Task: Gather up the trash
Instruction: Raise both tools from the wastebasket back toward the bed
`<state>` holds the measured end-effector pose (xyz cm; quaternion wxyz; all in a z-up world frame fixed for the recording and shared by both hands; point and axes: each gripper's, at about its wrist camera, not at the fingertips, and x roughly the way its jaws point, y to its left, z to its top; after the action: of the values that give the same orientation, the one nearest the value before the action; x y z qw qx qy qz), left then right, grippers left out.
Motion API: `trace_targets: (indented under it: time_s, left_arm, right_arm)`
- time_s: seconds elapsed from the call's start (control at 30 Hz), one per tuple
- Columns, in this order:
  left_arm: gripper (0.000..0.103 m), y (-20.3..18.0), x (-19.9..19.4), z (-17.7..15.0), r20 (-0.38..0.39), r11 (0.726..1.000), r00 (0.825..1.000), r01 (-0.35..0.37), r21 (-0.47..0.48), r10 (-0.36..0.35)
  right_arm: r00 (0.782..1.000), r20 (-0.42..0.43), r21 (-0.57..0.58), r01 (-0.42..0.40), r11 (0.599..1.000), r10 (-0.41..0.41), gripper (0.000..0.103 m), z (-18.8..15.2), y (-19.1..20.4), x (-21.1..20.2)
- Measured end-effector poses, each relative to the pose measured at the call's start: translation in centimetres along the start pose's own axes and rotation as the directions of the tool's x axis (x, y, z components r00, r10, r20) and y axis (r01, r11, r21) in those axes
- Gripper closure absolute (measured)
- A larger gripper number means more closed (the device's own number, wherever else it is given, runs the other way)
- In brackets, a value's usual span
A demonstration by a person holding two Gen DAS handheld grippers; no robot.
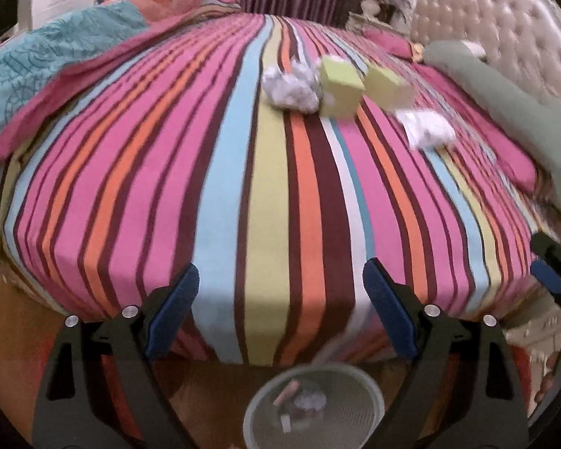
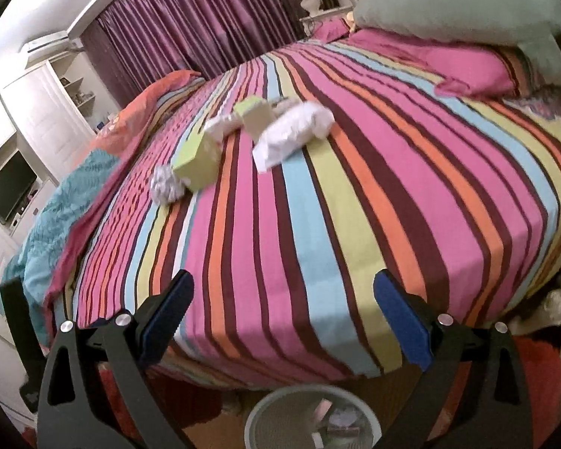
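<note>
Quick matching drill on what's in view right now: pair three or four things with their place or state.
Things:
1. wastebasket
2. crumpled paper ball
3. green pillow
4. left claw

Places or states:
A. open, holding nothing
B. at the headboard end of the bed
C. on the floor at the bed's foot
D. mid-bed beside a yellow-green box

Pairs: 1-C, 2-D, 3-B, 4-A

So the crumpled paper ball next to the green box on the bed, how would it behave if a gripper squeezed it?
The paper ball looks loosely crumpled, so it would probably crush and hold rather than slip. It seems light, so a nudge might roll it along the soft striped bedsheet. It sits against the green box, so closing on it may bump that.
</note>
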<state>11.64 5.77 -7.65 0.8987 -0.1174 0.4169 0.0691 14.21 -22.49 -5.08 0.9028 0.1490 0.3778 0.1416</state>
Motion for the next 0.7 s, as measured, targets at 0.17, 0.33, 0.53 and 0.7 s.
trace_targets:
  time_s: [0.17, 0.33, 0.53, 0.7]
  left_arm:
    - [0.016, 0.3, 0.8, 3.4, 0.033, 1.000, 0.999, -0.010, -0.013, 0.010]
    - [0.016, 0.4, 1.9, 5.6, 0.047, 1.000, 0.999, -0.014, -0.021, 0.015]
    - [0.016, -0.2, 3.8, 8.2, 0.055, 1.000, 0.998, -0.012, -0.005, 0.012]
    - [0.016, -0.9, 5.0, 10.0, 0.065, 1.000, 0.998, -0.011, 0.025, 0.010]
  right_arm:
    - [1.000, 0.021, -0.022, 0.015, 1.000, -0.015, 0.011, 1.8, 0.3, 0.8]
    - [0.999, 0.024, -0.030, 0.030, 0.999, -0.029, 0.011, 3.6, 0.2, 2.1]
    - [0.998, 0.035, -0.051, 0.053, 0.997, -0.051, 0.011, 5.6, 0.1, 3.6]
    - [0.998, 0.034, -0.053, 0.061, 0.997, -0.060, 0.011, 6.9, -0.1, 5.0]
